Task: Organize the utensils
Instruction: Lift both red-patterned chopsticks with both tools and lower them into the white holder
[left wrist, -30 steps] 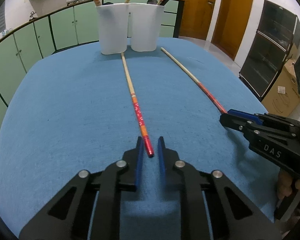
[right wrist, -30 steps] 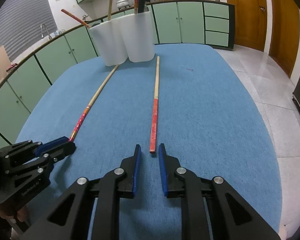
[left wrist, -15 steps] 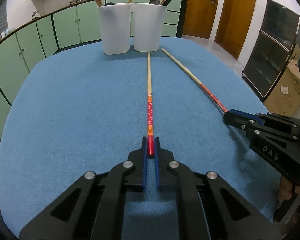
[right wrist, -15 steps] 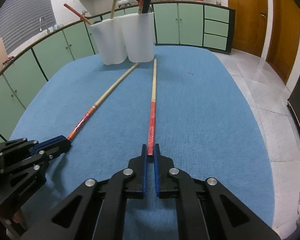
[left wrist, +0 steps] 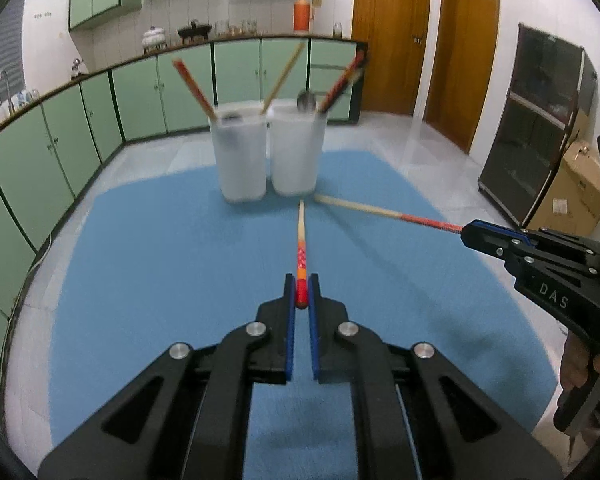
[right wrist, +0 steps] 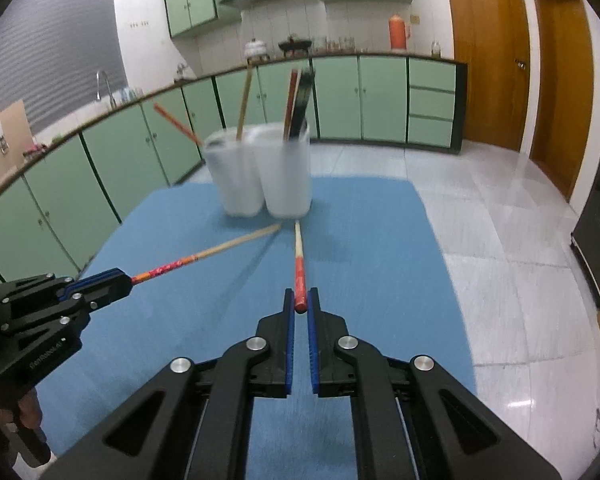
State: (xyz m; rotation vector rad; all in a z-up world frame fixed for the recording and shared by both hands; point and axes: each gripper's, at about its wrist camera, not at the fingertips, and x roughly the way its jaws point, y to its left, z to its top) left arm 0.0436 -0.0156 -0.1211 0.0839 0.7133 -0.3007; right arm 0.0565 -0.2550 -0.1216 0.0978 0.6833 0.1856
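My left gripper [left wrist: 301, 294] is shut on the red end of a long chopstick [left wrist: 301, 244] and holds it lifted above the blue table [left wrist: 160, 280], tip toward two white cups. My right gripper [right wrist: 301, 300] is shut on the red end of a second chopstick [right wrist: 299, 256], also lifted. Each gripper shows in the other's view, the right one [left wrist: 466, 234] and the left one [right wrist: 128, 280], with its stick [left wrist: 380, 211] [right wrist: 220, 246]. The left cup [left wrist: 242, 158] and right cup [left wrist: 296, 148] stand side by side at the table's far end and hold several utensils.
Green cabinets [left wrist: 100, 112] with a cluttered counter curve around the back and left. Wooden doors [left wrist: 388, 36], a dark glass cabinet [left wrist: 540, 128] and a cardboard box [left wrist: 576, 184] stand to the right. White tiled floor [right wrist: 500, 220] lies beyond the table's right edge.
Both grippers closed on the chopsticks' red ends and have lifted them off the table. The views have risen and the cups look farther away.
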